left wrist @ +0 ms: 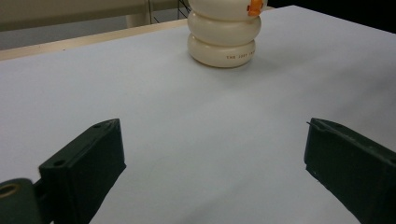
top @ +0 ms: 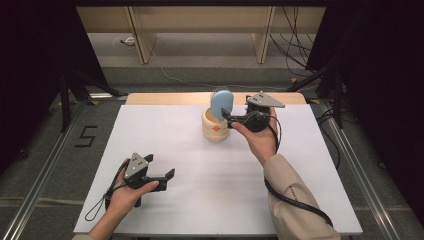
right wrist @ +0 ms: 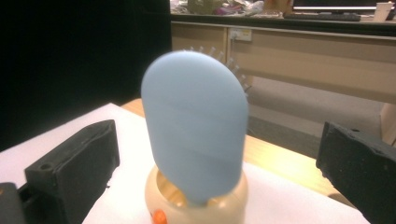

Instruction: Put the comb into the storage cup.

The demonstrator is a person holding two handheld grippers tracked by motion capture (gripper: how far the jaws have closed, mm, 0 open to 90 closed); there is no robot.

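Blue brush [right wrist: 194, 135] stands, maybe slightly tilted, in the cream holder [top: 214, 128]; right gripper [top: 229, 114] beside it, jaws apart; left gripper [top: 167, 176] gaping, empty.

The white surface [top: 210, 190] is evenly and brightly lit from above; soft shadows are cast. Surroundings at left and right are left dark. In the right gripper view the blue brush head [right wrist: 194, 123] is rendered blurred, the far background sharper.
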